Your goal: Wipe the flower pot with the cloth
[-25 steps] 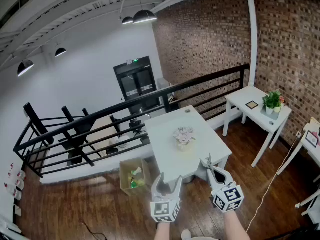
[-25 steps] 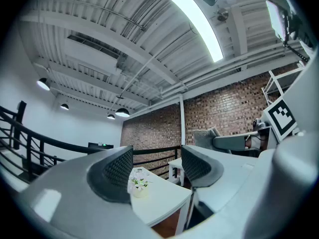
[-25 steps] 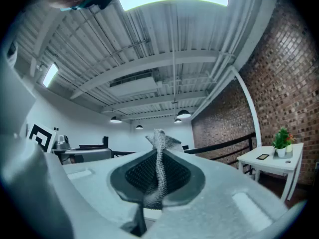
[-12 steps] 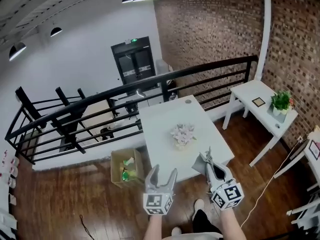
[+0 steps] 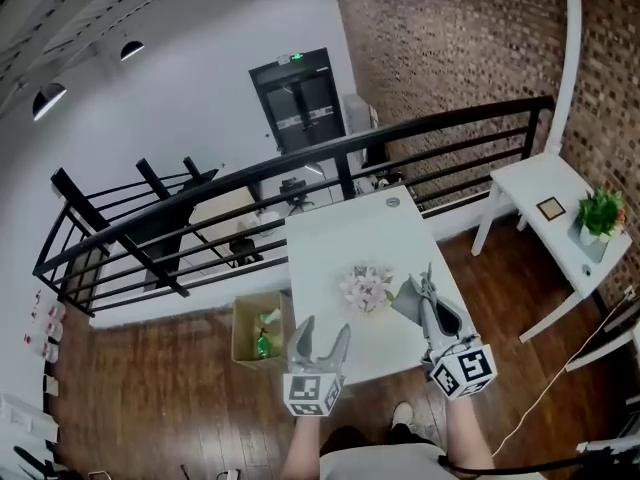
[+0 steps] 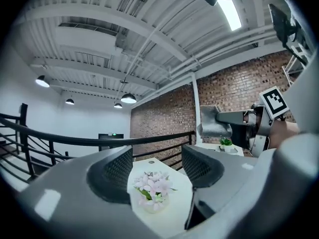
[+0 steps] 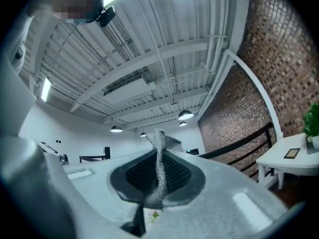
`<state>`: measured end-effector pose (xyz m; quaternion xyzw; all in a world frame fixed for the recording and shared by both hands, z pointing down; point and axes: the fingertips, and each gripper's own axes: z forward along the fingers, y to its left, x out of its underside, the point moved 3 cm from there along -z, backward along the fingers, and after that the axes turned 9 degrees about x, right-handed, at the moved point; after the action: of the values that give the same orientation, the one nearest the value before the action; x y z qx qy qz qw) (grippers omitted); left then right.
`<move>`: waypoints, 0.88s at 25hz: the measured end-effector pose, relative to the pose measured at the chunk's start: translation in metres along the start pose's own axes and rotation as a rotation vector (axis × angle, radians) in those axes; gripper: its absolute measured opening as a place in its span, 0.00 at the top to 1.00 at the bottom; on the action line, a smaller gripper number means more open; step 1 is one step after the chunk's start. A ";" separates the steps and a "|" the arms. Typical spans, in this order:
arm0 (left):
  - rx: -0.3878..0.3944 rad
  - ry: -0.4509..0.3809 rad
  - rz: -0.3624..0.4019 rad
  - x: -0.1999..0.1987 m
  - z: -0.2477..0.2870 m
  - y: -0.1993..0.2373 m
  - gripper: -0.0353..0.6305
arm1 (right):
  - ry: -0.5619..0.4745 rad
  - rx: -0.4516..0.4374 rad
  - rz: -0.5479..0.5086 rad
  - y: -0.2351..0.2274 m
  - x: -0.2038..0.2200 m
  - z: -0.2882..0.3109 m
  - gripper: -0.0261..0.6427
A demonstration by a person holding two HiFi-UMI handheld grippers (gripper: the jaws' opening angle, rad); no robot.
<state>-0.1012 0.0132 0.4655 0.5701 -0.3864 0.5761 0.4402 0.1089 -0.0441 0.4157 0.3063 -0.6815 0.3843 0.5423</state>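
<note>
Both tongs have drawn closer to the bench point(image 5: 345, 233) than a second ago, and the flower pot point(image 5: 367, 290) stands mid-bench, just beyond them. The right tongs point(image 5: 430, 290) are clamped on the cloth point(image 5: 407, 301), raised as if ready to wipe. The left tongs point(image 5: 323, 330) stand apart and empty, probably to steady the pot. Bare bench surrounds it, and the railing point(image 5: 300, 173) lies well past the far edge.

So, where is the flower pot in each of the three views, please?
Head view: flower pot just below centre, on the white table.
Left gripper view: flower pot low centre, seen between the jaws.
Right gripper view: cannot be made out; the jaws, shut on the cloth, cover the middle.
Shared landmark: black railing.
</note>
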 end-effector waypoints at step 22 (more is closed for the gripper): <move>0.077 0.513 -0.192 0.214 0.104 0.058 0.36 | 0.272 0.140 0.042 -0.068 0.111 0.064 0.94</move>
<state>-0.1153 -0.0896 0.6876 0.4560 -0.1845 0.6714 0.5543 0.1085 -0.1344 0.5294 0.2743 -0.5794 0.4801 0.5988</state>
